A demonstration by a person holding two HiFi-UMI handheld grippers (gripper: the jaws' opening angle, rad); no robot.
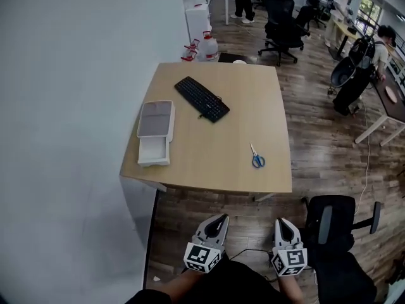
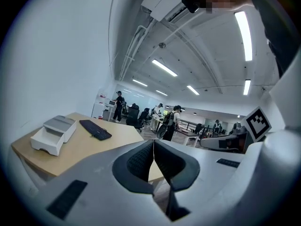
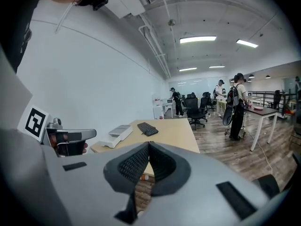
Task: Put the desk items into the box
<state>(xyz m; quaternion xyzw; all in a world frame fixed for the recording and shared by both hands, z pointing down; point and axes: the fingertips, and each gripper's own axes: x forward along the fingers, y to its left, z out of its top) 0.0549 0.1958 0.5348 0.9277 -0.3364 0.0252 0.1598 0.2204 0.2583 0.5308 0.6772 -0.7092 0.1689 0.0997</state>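
Note:
A wooden desk (image 1: 234,125) holds a black keyboard (image 1: 202,98), a white box (image 1: 155,132) with its drawer pulled out at the left edge, and blue-handled scissors (image 1: 256,156) near the front right. Both grippers hang over the floor in front of the desk's near edge, apart from every item. My left gripper (image 1: 219,219) is shut with nothing between its jaws, and so is my right gripper (image 1: 282,223). In the left gripper view the box (image 2: 52,133) and keyboard (image 2: 95,129) lie ahead to the left. The right gripper view shows the keyboard (image 3: 147,128) and box (image 3: 115,135) beyond the jaws.
A black office chair (image 1: 335,223) stands right of my right gripper. A white wall runs along the left. Water jugs (image 1: 205,46) sit behind the desk's far edge. Several people, chairs and tables fill the far right of the room.

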